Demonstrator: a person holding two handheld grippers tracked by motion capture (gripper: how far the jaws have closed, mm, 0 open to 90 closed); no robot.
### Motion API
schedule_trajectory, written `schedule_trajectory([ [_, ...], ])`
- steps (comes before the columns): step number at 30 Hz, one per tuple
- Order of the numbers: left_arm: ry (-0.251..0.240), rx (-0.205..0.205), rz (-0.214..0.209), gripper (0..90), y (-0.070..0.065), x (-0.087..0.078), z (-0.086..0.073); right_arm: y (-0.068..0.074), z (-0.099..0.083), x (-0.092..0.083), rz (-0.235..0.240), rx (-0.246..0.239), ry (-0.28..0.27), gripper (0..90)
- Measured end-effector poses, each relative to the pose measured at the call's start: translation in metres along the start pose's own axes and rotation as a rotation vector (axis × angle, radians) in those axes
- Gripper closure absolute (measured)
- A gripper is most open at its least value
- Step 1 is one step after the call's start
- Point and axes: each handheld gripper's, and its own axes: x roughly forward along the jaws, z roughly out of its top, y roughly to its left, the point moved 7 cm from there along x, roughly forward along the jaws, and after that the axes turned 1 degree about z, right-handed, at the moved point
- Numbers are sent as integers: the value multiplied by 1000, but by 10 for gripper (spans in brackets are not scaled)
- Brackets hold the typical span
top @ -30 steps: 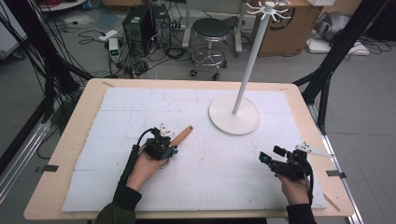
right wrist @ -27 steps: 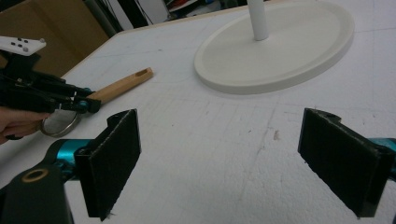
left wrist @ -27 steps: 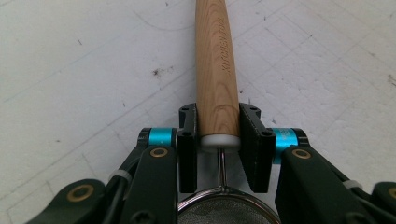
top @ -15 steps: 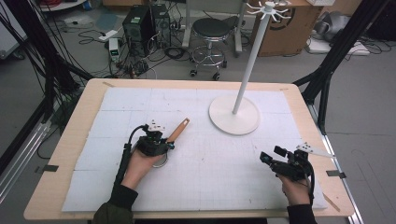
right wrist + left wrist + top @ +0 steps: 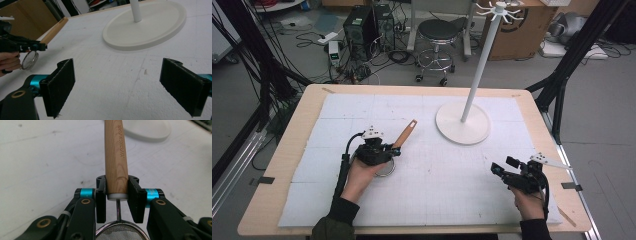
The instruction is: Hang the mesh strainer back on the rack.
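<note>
Since a second ago, our left gripper (image 5: pixel 384 145) has lifted the strainer (image 5: pixel 393 151) so its wooden handle (image 5: pixel 405 133) tilts up toward the white stand base (image 5: pixel 462 123). From the high view, our right gripper (image 5: pixel 503 167) waits well apart from that base. Along the left gripper's jaws, we pinch the handle (image 5: pixel 116 160) just above the mesh bowl (image 5: pixel 121 232). Along the right gripper (image 5: pixel 127 87), our jaws are spread over bare mat (image 5: pixel 112 100), near the base (image 5: pixel 147 25).

A small round wire-mesh strainer with a metal rim and a straight light-wood handle (image 5: pixel 404 134) sits left of the table's centre, its handle pointing toward one o'clock, its mesh bowl (image 5: pixel 120 232) at the near end, handle stamped "KITCHEN TOOL".
</note>
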Motion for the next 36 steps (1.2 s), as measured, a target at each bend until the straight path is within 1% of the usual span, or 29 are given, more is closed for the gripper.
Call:
schedule_trajectory([
  [3, -33, -18, -37, 715, -5, -2, 5, 0, 0, 0, 2, 0, 2, 123],
  [4, -36, -15, -31, 714, -5, -2, 7, 1, 0, 0, 3, -1, 2, 124],
  [5, -37, -13, -34, 714, -6, -2, 8, 1, 0, 0, 3, 1, 4, 124],
  [7, -50, -37, -57, 715, -9, -3, 11, 1, 0, 0, 4, -1, 6, 124],
  [8, -57, -41, -60, 714, -10, -4, 14, 1, 0, 0, 4, 1, 7, 123],
  [9, -59, -32, -58, 714, -12, -5, 16, 1, 0, 0, 5, 3, 8, 124],
  [10, -68, -29, -60, 714, -13, -7, 19, 0, 0, 1, 3, -2, 5, 123],
  [12, -92, -44, -72, 714, -16, -8, 25, -1, -1, 1, 2, 3, 10, 123],
  [14, -107, -48, -75, 714, -17, -8, 31, -1, -1, 2, 2, -2, 12, 123],
  [16, -129, -65, -94, 714, -19, -7, 36, -1, -2, 2, 3, -1, 16, 123],
  [18, -164, -95, -120, 714, -20, -6, 40, -1, -2, 3, 5, -5, 15, 123],
  [19, -170, -103, -130, 714, -20, -5, 41, 0, -2, 4, 9, -10, 13, 122],
  [20, -172, -99, -122, 714, -20, -4, 43, 0, -2, 4, 11, -10, 12, 120],
  [21, -173, -85, -109, 714, -21, -4, 45, 1, -2, 5, 13, -12, 9, 120],
  [24, -220, -80, -140, 714, -28, -6, 56, 2, -3, 7, 18, -16, 17, 120],
  [25, -233, -71, -149, 714, -31, -7, 61, 2, -4, 7, 19, -15, 18, 120],
  [26, -256, -65, -155, 714, -34, -8, 66, 2, -4, 7, 20, -14, 20, 119],
  [27, -268, -56, -162, 714, -38, -9, 70, 2, -4, 8, 20, -13, 19, 119],
  [28, -282, -44, -159, 714, -41, -10, 75, 2, -4, 8, 22, -12, 18, 120],
  [31, -318, -25, -180, 714, -51, -11, 88, 3, -4, 8, 29, -12, 14, 120],
  [32, -334, -21, -189, 714, -55, -11, 94, 3, -4, 8, 30, -13, 13, 120],
  [34, -349, -15, -200, 714, -60, -10, 104, 4, -5, 10, 35, -10, 15, 120],
  [36, -386, -29, -218, 714, -63, -9, 111, 4, -6, 11, 39, -11, 17, 120],
])
